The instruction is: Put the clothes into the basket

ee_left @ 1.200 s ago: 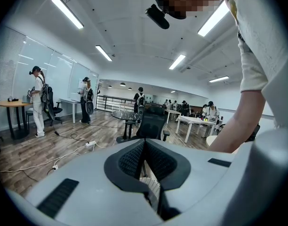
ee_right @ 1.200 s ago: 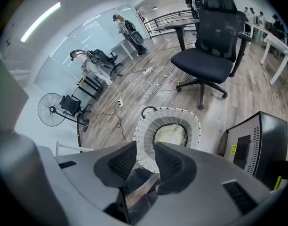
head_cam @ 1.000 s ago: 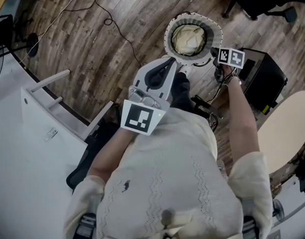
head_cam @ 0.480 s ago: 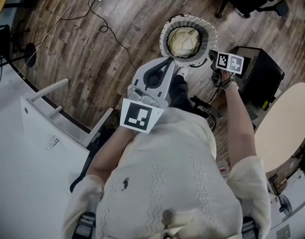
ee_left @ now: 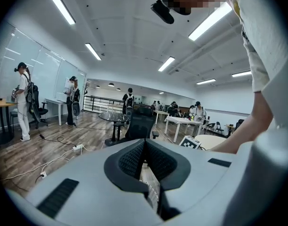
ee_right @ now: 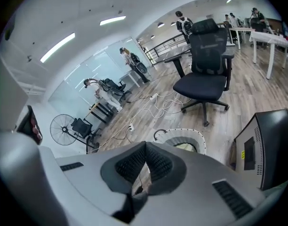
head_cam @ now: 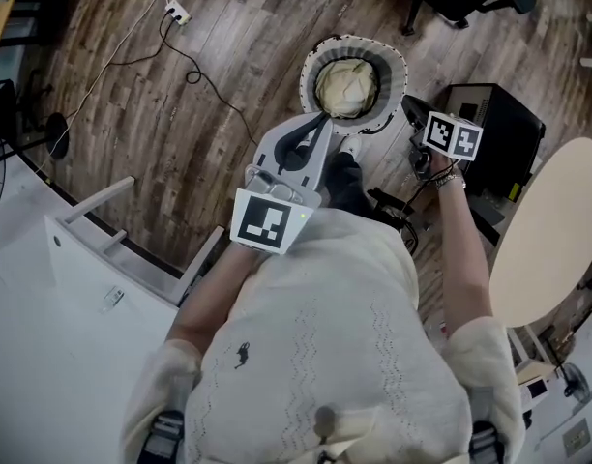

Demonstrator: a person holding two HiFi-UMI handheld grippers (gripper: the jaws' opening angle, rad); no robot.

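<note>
A round basket (head_cam: pixel 400 64) with a white stitched rim stands on the wood floor, and cream clothes (head_cam: pixel 346 85) lie bunched inside it. My left gripper (head_cam: pixel 325 118) is held out just in front of the basket's near rim; it is shut with nothing in it. My right gripper (head_cam: pixel 413 116) hangs off the basket's right side, above the floor, also shut with nothing between its pads. The right gripper view shows the basket (ee_right: pixel 180 133) just beyond the meeting jaws (ee_right: pixel 145 147). In the left gripper view the closed jaws (ee_left: pixel 145 141) point out across the room.
A black box-shaped machine (head_cam: pixel 501 141) stands right of the basket, with a round beige table (head_cam: pixel 552 230) beside it. A black office chair (ee_right: pixel 206 72) is beyond the basket. Cables and a power strip (head_cam: pixel 177 14) lie on the floor at left. A white desk (head_cam: pixel 44 336) is at lower left.
The right gripper has lifted away from the basket's right rim and come back toward the person. The left gripper has stayed about where it was.
</note>
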